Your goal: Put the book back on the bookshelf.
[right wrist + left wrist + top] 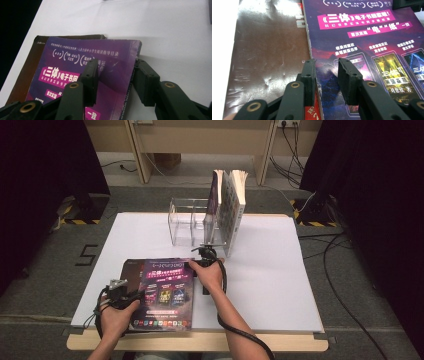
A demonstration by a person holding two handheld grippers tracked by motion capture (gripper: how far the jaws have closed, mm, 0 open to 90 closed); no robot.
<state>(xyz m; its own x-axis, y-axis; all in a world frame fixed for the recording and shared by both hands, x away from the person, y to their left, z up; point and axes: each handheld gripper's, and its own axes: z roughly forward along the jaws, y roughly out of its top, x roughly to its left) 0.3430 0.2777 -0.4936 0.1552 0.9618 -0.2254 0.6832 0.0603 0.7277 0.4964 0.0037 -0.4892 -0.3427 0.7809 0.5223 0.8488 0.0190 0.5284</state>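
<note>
Purple book (pixel 372 50) cover reads "三体", smaller print seemingly "电子书".

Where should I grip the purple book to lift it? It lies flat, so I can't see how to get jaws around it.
Grip the purple book at its right edge, coming in from the right. That edge overhangs the brown book beneath and lies over bare white table, and the right gripper already has it between its jaws.

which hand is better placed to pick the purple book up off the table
Right, probably. The right gripper straddles the glossy purple paperback book at its far right edge, one jaw on the cover, one beside it. The left gripper rests open on top of the cover, gripping no edge.
</note>
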